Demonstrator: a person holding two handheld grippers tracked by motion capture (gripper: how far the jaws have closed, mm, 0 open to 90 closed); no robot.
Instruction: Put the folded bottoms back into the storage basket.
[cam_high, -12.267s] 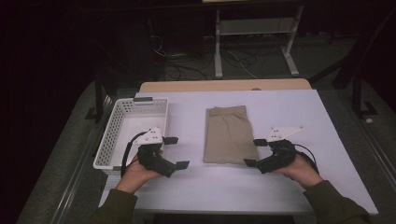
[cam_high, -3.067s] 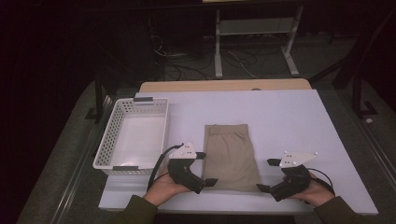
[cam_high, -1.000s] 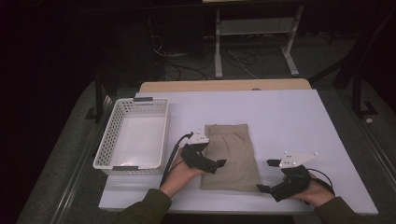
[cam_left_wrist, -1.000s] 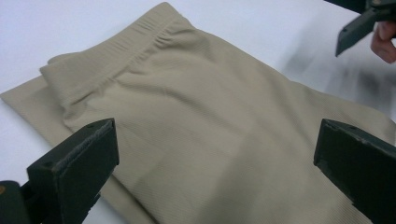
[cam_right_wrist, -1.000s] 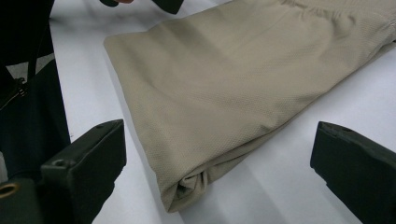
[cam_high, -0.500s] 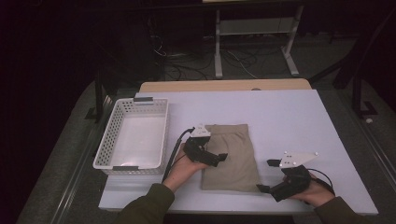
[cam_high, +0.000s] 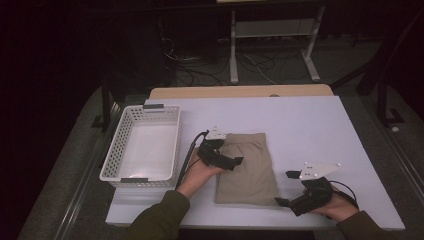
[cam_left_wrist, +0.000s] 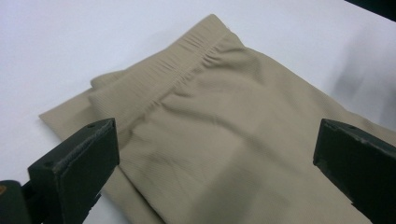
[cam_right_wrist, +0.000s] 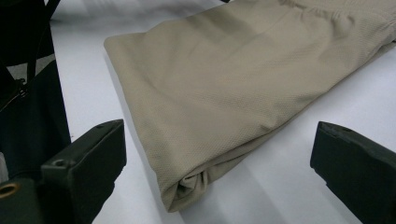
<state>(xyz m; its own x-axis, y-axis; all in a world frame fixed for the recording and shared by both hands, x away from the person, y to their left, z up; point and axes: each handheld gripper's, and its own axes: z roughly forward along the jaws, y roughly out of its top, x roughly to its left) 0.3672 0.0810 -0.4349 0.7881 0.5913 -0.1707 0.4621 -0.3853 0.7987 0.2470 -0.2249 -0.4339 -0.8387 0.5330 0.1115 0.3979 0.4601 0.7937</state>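
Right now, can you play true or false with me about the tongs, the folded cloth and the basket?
1. The white basket has the cloth inside it. False: the folded tan cloth lies on the white table, beside the basket.
2. The left tongs are open, over the cloth. True.
3. The right tongs are squeezing the cloth. False: they are open, off the cloth's near right corner.
4. The cloth has a gathered stretchy band at its far end. True.

Plain tan shorts (cam_high: 247, 170) lie beside a white perforated basket (cam_high: 115, 160).
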